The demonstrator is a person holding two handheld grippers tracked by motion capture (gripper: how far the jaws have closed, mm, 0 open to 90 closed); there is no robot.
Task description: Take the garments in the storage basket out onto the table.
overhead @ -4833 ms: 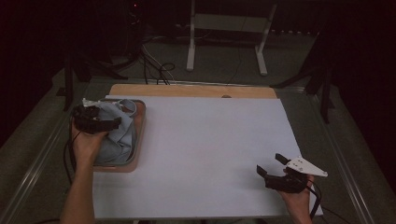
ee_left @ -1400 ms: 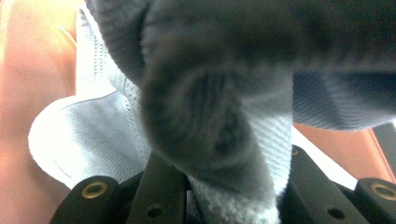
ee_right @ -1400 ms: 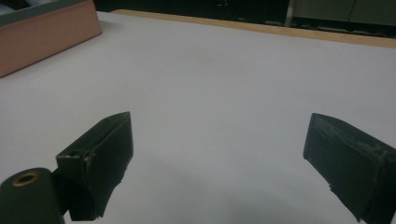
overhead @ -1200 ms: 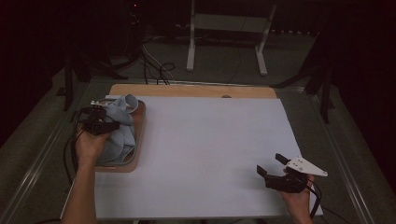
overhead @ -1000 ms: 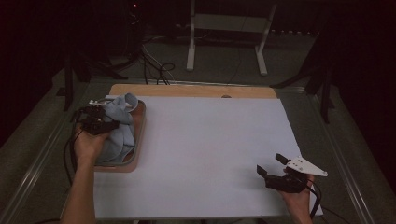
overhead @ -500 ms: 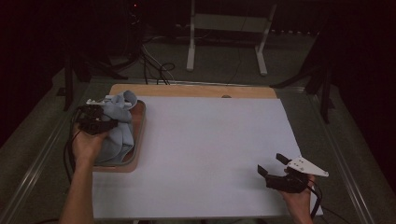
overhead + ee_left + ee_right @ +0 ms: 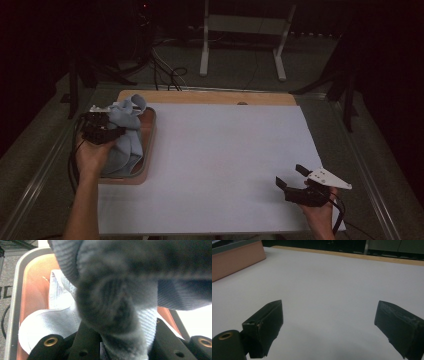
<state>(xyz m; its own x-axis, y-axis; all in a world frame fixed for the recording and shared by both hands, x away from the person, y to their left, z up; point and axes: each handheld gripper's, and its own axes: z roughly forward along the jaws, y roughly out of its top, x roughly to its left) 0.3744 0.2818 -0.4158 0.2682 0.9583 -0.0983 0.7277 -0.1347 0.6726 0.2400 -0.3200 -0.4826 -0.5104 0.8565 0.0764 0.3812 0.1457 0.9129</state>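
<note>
A white worktop [image 7: 220, 165] fills a dark room; the left gripper [image 7: 102, 129] pinches a bunched blue cloth [image 7: 125, 135] over the orange tray [image 7: 150, 145], not yet moved out, while the right gripper [image 7: 295, 182] waits wide open, empty

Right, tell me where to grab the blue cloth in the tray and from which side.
The left gripper is already shut on a bunched fold of the blue cloth. That raised fold at the far end stands clear of the tray rim, so coming from the tray's left, above the wall, looks best.
</note>
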